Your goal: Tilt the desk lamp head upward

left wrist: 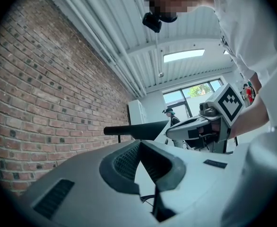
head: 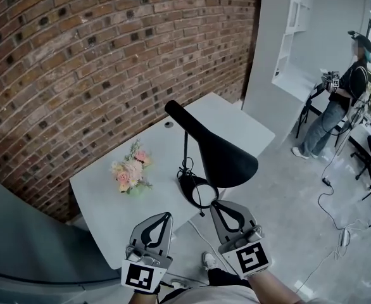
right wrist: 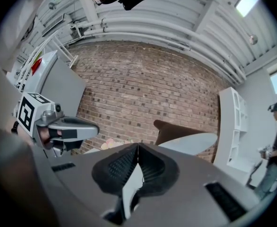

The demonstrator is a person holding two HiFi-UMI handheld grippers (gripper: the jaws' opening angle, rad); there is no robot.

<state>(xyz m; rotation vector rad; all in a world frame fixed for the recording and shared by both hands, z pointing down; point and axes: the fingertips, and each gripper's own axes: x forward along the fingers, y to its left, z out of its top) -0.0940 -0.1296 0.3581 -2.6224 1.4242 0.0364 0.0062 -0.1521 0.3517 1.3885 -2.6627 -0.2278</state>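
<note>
On white table (head: 103,195), black desk lamp (head: 222,159); left tool (head: 168,215), right tool (head: 214,203) clenched, empty.

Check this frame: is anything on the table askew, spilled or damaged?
Nothing is spilled or broken. The desk lamp stands upright near the table's front edge, its head angled down past that edge; the flower bunch lies loose on the tabletop.

The lamp (head: 223,157) stands on the table (head: 103,201), flowers (head: 130,173) to its left, wall (head: 78,62) behind. My left gripper (head: 166,215) and right gripper (head: 214,204) sit before the lamp.
</note>
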